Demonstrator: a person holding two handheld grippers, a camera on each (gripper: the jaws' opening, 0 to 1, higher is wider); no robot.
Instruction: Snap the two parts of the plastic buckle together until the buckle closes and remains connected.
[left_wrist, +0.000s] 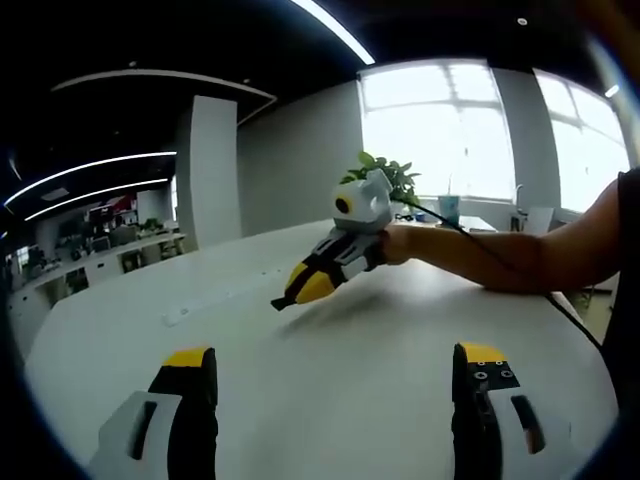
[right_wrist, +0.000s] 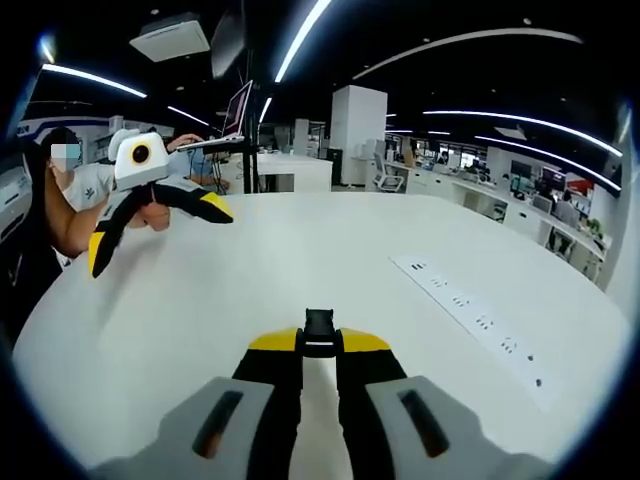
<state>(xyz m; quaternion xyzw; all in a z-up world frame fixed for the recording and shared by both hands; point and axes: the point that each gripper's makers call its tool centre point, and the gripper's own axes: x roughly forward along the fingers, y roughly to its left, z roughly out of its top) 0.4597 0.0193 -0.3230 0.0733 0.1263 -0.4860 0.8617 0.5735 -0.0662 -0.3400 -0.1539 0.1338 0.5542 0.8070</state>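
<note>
A small black buckle part (right_wrist: 319, 328) is pinched between the yellow tips of my right gripper (right_wrist: 319, 346), which is shut on it low over the white table (right_wrist: 300, 250). In the left gripper view, the right gripper (left_wrist: 297, 291) comes in from the right in a person's hand, with a dark bit (left_wrist: 281, 303) at its closed tips. My left gripper (left_wrist: 335, 368) stands open above the table (left_wrist: 330, 340) with nothing between its wide-apart jaws. From the right gripper view, the left gripper (right_wrist: 155, 232) hangs at the far left, jaws spread.
A row of flush sockets (right_wrist: 470, 312) runs along the table's right side and appears again as the socket strip (left_wrist: 180, 315). A potted plant (left_wrist: 385, 175) and a cup (left_wrist: 449, 208) stand at the far edge. A laptop on a stand (right_wrist: 236, 110) is behind.
</note>
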